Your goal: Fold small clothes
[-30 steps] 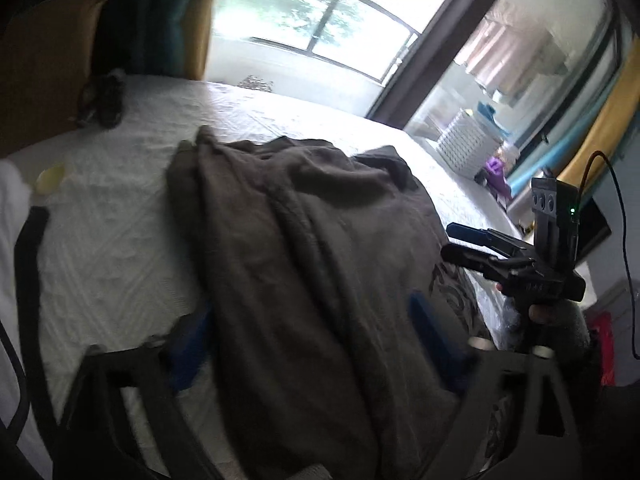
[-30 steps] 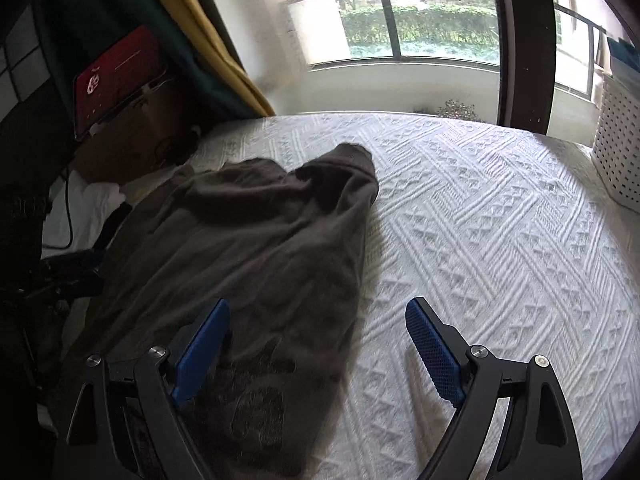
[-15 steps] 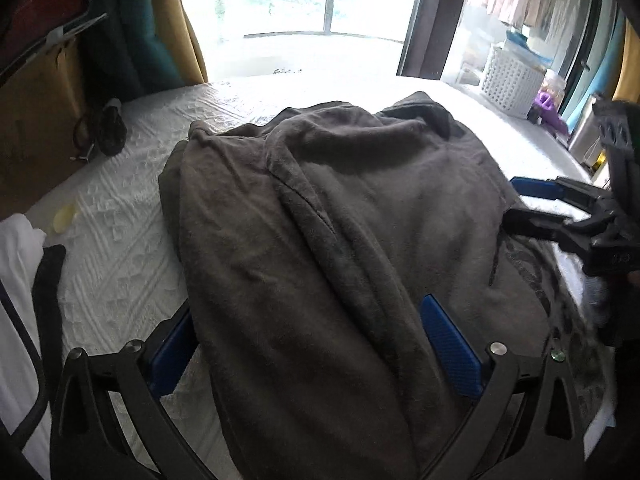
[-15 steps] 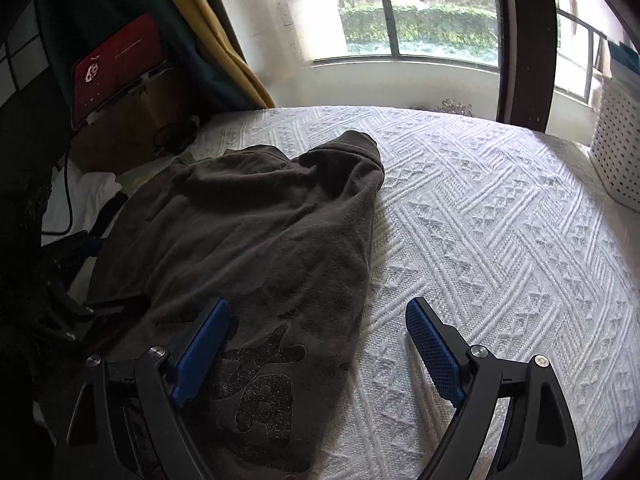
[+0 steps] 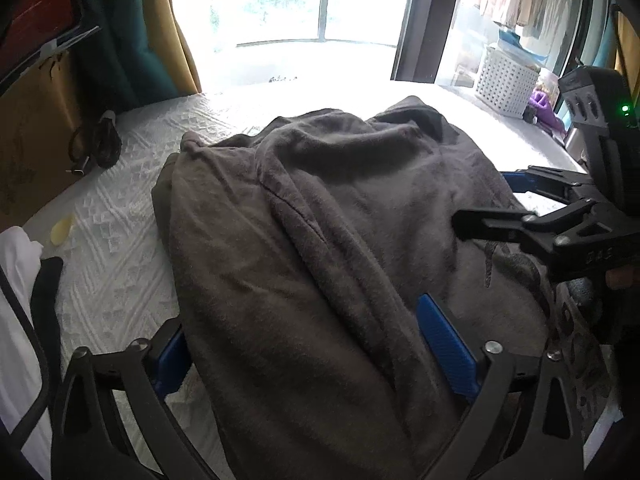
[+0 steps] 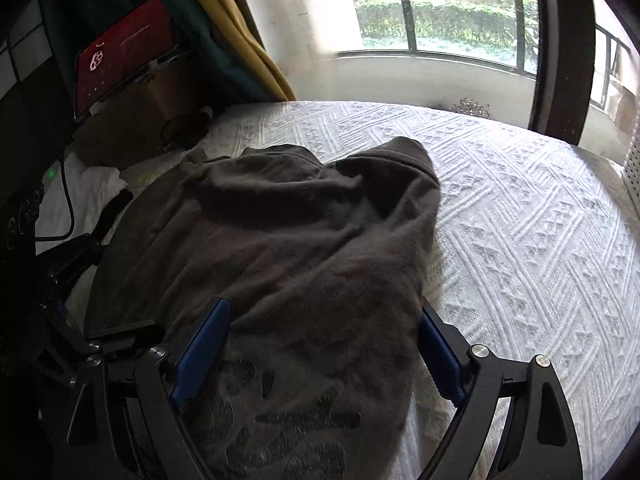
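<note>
My right gripper (image 6: 320,354), jaws apart, has slid over the dark garment (image 6: 288,248) on the bed (image 6: 520,220); the left gripper (image 5: 312,348) straddles it too, so I judge both ready to pinch.

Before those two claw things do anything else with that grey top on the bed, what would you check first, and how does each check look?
1. Left gripper open around the cloth: ok, jaws wide, nothing pinched.
2. Right gripper open around the cloth: ok, its fingers straddle the printed end.
3. Grey top lying flat: not ok, it is bunched and creased.
4. Room on the white bedspread for folding: ok on the right gripper's side.
5. Other clutter clear: not ok, a white garment lies close beside the left gripper.
6. Which edge is the hem: cannot tell.
</note>
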A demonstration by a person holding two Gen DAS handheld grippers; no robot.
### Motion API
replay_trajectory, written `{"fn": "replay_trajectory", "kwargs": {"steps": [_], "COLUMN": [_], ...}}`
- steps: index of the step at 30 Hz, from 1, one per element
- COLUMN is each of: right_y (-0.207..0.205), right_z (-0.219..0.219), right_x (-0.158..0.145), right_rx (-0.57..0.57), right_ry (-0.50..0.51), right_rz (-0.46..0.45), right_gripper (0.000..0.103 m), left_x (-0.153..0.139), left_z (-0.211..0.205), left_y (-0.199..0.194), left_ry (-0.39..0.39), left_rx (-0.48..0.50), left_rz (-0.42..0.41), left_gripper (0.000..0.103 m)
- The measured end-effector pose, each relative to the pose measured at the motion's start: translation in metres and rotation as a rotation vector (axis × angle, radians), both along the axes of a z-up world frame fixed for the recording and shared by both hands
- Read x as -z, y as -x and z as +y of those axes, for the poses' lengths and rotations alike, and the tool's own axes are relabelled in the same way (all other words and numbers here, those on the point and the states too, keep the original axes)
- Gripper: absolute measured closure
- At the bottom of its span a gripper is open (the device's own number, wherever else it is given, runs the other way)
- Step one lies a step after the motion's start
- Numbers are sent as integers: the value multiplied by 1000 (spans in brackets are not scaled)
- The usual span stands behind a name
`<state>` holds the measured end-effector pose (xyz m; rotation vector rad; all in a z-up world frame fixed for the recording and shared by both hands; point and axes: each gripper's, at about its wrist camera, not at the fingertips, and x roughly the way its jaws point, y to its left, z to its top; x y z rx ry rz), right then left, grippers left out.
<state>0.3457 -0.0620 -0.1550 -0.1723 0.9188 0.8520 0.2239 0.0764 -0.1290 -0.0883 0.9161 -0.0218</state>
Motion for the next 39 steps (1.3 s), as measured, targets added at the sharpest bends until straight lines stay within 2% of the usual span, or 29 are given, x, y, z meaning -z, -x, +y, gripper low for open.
{"fn": "replay_trajectory", "kwargs": {"steps": [2,4,13,16,19,21,22,23,24,25,27,30,39], "right_y": [1,3,-1,0,3,6,7,9,10,11,13,16,31], "right_z": [11,17,14,14,19,19,20,22,24,25,25,24,10], "right_x": [1,2,4,4,3,1,1,0,0,-1,-3,-7,-34], "right_rx": [-28,-28,18,2,-18,-36,-38,-45,-53,-57,-74,-75,-63], "right_ry": [29,67,70,73,69,43,43,45,42,40,30,31,-18], "right_rz": [-4,-28,-32,-35,-40,-34,-39,-46,-45,-48,-45,-60,-102], "right_gripper": [0,0,0,1,7,21,24,32,38,43,60,67,70], "left_x": [0,0,0,-1,-2,-3,-3,-4,-4,-5,-5,-12,-43], "left_z": [0,-2,-3,-4,-11,-13,-14,-15,-15,-15,-17,-16,-19], "left_y": [-1,-2,-3,-2,-2,-3,-4,-4,-5,-5,-4,0,19], "left_ry": [-4,-18,-23,-19,-23,-15,-13,-6,7,15,12,18,36], "left_rx": [2,3,0,22,63,75,79,85,89,87,87,84,73], "left_rz": [1,4,5,-12,-29,-36,-38,-41,-43,-45,-48,-67,-149], "left_gripper": [5,5,6,18,34,43,47,56,62,63,69,71,71]}}
